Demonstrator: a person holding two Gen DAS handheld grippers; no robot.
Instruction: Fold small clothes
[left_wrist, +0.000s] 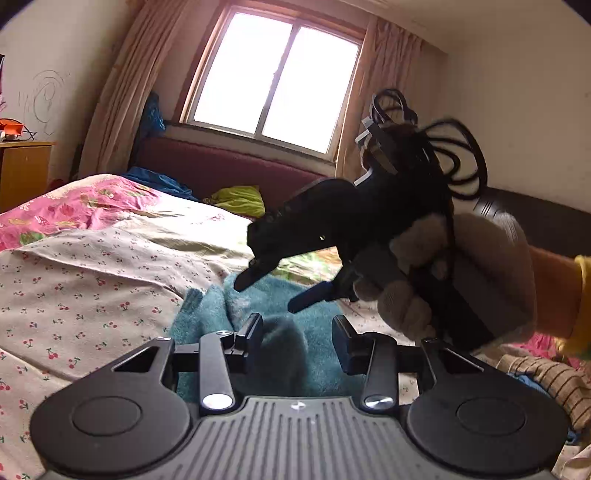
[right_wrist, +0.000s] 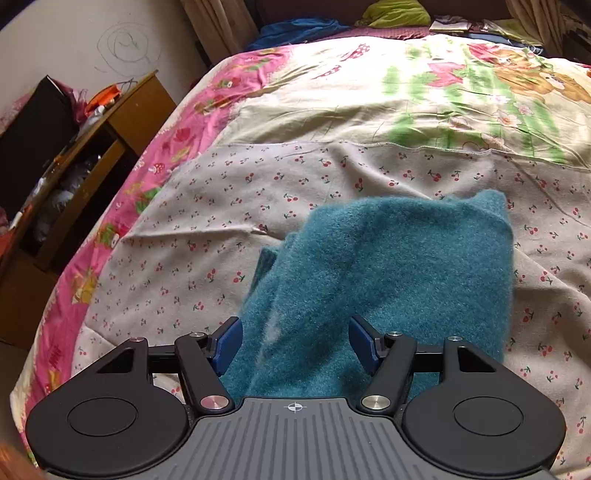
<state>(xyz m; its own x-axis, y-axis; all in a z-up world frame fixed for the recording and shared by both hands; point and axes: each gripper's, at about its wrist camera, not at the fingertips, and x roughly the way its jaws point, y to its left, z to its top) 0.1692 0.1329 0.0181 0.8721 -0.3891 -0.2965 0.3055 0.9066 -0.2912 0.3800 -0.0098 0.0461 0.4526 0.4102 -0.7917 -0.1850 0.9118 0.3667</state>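
Note:
A fuzzy teal garment lies folded over on the cherry-print sheet of a bed. My right gripper hovers just above its near part, blue pads apart, nothing pinched between them. In the left wrist view the same teal garment lies ahead of my left gripper, whose jaws stand apart over it without pressing on the cloth. The right gripper shows there too, held by a gloved hand, pointing down at the garment's far edge with its fingers spread.
A pink and green floral quilt covers the far half of the bed. A wooden cabinet stands left of the bed. Green cloth and blue cloth lie by the headboard. A striped garment lies at the right.

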